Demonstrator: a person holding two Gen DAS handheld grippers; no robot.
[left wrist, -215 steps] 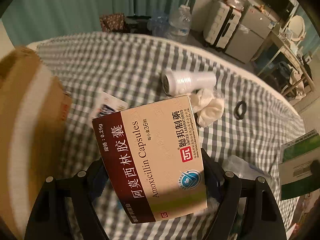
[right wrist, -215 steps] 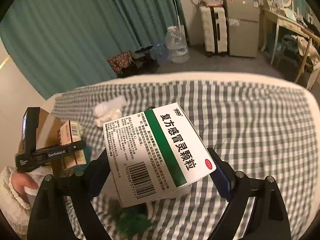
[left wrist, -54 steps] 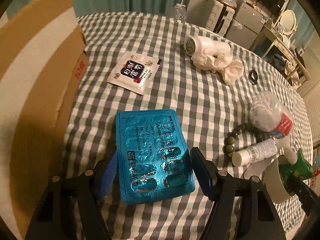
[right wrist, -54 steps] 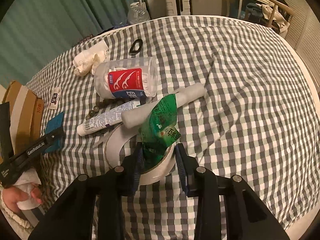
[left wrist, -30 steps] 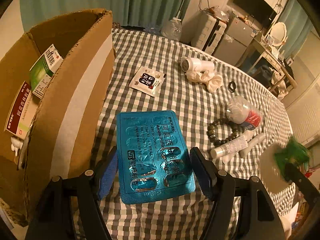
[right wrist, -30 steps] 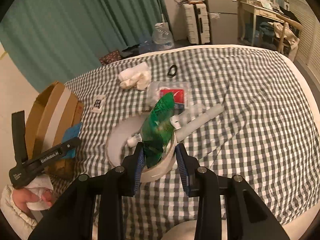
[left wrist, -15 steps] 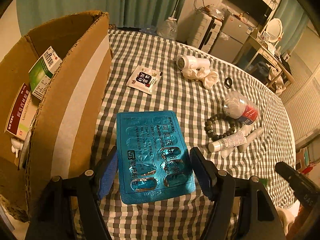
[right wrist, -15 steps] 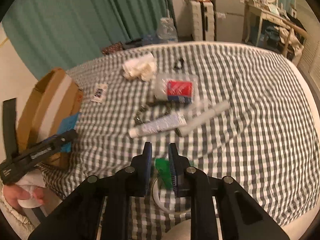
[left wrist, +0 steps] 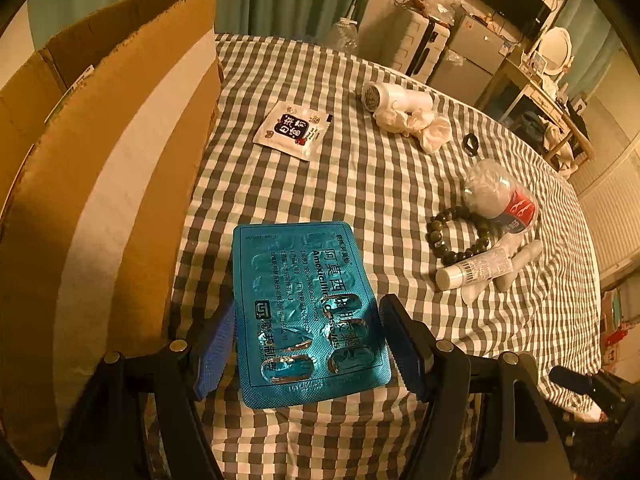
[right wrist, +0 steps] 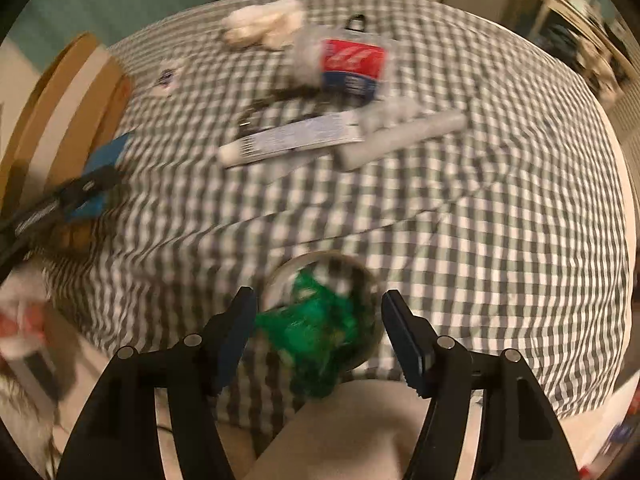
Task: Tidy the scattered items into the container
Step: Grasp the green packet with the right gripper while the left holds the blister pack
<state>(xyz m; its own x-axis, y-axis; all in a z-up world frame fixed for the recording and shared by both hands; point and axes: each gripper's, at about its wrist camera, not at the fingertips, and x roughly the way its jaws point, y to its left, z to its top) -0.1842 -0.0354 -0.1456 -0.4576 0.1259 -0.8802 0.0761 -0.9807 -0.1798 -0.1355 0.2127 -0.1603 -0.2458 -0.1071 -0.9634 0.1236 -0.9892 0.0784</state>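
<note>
Half a second ago the right gripper point(right wrist: 316, 312) was pinched on the green wrapper point(right wrist: 316, 336); its fingers now stand wide apart, with the wrapper and the tape roll point(right wrist: 320, 312) loose between them near the edge of the checked bed point(right wrist: 480, 220).

Left wrist view: the left gripper point(left wrist: 306, 336) is clamped on the blue pill sheet point(left wrist: 304, 312), held above the bed just beside the cardboard box point(left wrist: 100, 168). A sachet point(left wrist: 294, 128), a white hair dryer point(left wrist: 396, 98), a bead bracelet point(left wrist: 456, 236) and a tube point(left wrist: 474, 270) lie further out.

Right wrist view: blurred; the box point(right wrist: 64, 112) stands at the far left, and the tube point(right wrist: 292, 140) lies mid-bed.
</note>
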